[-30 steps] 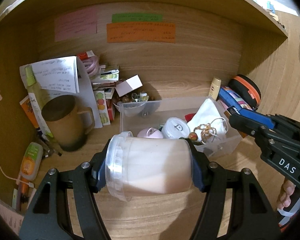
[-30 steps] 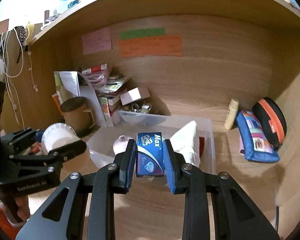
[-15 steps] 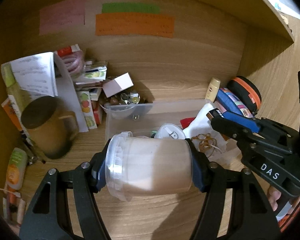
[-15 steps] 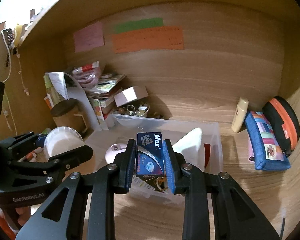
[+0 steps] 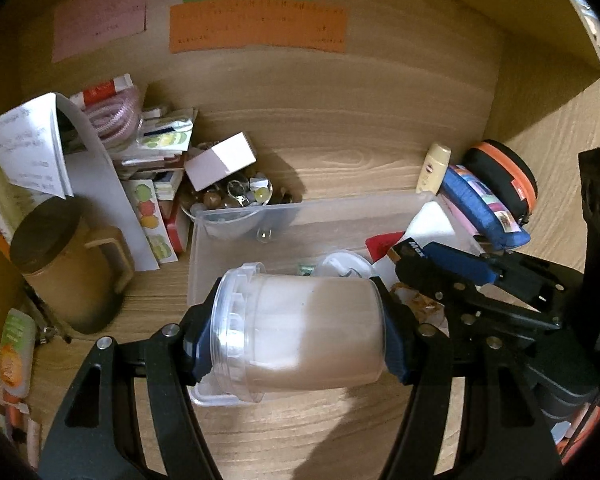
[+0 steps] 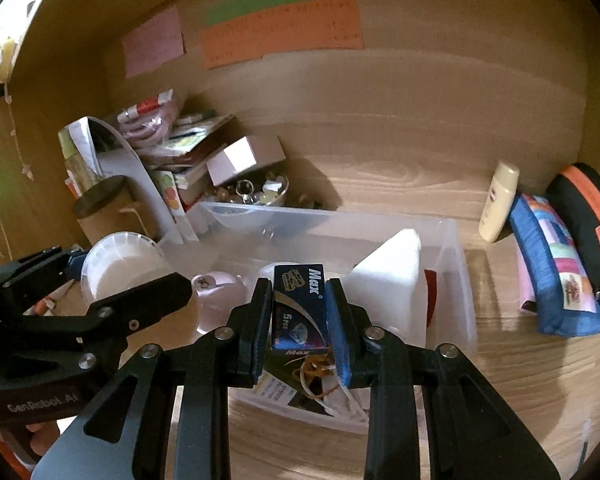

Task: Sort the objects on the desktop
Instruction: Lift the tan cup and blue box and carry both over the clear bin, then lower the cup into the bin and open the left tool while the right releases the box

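Observation:
My left gripper (image 5: pixel 296 336) is shut on a clear plastic jar (image 5: pixel 300 332) with whitish contents, held sideways over the near left part of a clear plastic bin (image 5: pixel 260 220). The jar also shows in the right wrist view (image 6: pixel 120 268). My right gripper (image 6: pixel 300 312) is shut on a small blue Max box (image 6: pixel 298 312) and holds it above the bin (image 6: pixel 456 280). It also shows in the left wrist view (image 5: pixel 440 264). The bin holds a white cloth (image 6: pixel 388 276), a pink round thing (image 6: pixel 220 292), a white lid and a brown string.
A brown lidded mug (image 5: pixel 64 264), papers and small boxes stand at the left. A bowl of trinkets (image 5: pixel 232 196) sits behind the bin. A cream bottle (image 6: pixel 498 200), a blue pouch (image 6: pixel 556 276) and a black-orange case (image 6: pixel 588 220) lie at the right.
Both grippers have moved forward and down toward the bin with their loads. The blue box is now over the bin's middle and the jar over its near left corner.

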The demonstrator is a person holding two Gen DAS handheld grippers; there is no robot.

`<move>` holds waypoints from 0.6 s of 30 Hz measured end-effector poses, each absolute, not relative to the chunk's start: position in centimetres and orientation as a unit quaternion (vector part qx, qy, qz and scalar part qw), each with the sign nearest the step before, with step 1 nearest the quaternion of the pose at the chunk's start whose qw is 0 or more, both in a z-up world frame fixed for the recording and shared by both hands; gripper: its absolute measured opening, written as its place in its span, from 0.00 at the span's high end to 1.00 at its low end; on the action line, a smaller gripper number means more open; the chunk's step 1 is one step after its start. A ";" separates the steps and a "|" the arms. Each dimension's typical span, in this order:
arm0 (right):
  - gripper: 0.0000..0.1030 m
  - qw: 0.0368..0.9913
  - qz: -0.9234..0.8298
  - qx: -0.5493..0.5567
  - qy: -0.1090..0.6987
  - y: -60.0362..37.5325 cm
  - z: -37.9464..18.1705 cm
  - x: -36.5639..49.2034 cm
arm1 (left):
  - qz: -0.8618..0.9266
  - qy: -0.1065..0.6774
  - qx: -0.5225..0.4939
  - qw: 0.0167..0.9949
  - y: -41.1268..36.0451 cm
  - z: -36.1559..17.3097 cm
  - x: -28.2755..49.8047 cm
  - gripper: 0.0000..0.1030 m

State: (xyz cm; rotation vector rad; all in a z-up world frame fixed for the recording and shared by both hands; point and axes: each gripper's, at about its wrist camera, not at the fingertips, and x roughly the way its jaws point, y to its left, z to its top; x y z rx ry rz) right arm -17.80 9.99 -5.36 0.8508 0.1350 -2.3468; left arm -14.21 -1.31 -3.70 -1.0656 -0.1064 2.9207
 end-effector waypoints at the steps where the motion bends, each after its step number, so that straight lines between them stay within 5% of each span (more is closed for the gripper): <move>1: 0.76 0.315 -0.890 0.325 0.052 10.0 -5.5 -17.9 | 0.938 -0.034 -0.346 0.016 -1.3 -3.9 -14.5 0.36; 18: 0.76 0.303 -0.881 0.356 0.068 9.5 -7.4 -18.9 | 0.926 -0.050 -0.373 0.024 -1.7 -5.7 -16.2 0.36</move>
